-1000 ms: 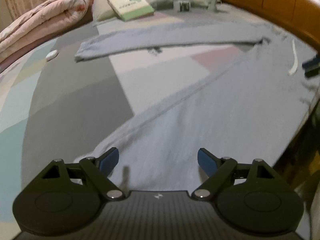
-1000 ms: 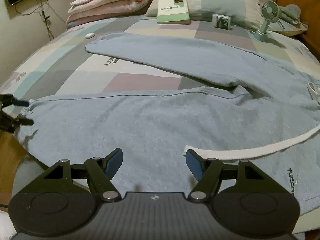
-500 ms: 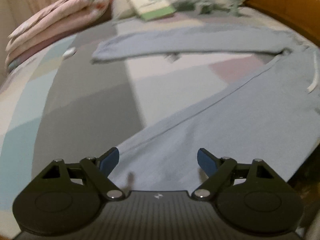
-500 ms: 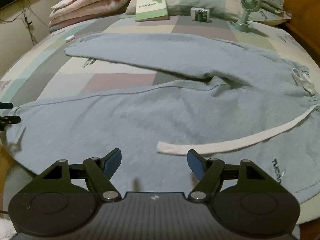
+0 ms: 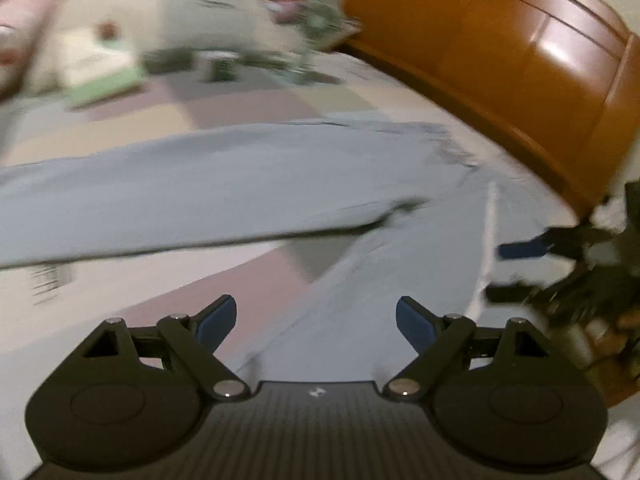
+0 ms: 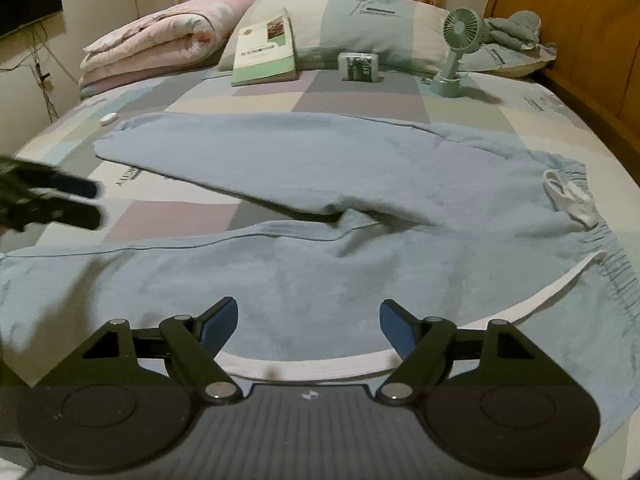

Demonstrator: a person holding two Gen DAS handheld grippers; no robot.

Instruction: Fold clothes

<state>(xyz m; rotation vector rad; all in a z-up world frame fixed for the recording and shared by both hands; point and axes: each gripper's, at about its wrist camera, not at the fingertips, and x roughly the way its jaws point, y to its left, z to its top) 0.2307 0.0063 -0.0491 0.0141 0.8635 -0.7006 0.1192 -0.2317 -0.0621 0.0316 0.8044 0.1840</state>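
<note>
Light blue sweatpants (image 6: 320, 184) lie spread across the bed, legs to the left, waistband (image 6: 600, 240) to the right, with a white drawstring (image 6: 532, 300) trailing over the near leg. My right gripper (image 6: 308, 318) hovers over the near leg, jaws opening; the drawstring crosses under the gap and neither pad presses on it. In the blurred left wrist view, my left gripper (image 5: 316, 320) stands open and holds nothing above the sweatpants (image 5: 240, 184). From the right wrist camera the left gripper (image 6: 94, 202) shows at the left edge. The right gripper (image 5: 510, 272) appears at the right of the left wrist view.
At the head of the bed lie a folded pink quilt (image 6: 160, 44), a pillow (image 6: 360, 20), a green book (image 6: 266, 50), a small box (image 6: 360, 66) and a green desk fan (image 6: 460, 44). A wooden headboard (image 5: 500, 60) bounds the right side. A small white object (image 6: 109, 119) lies beside the far leg's cuff.
The left wrist view has swung right, from the leg hem toward the crotch and waistband. The right gripper has come over the drawstring and its jaws stand slightly wider.
</note>
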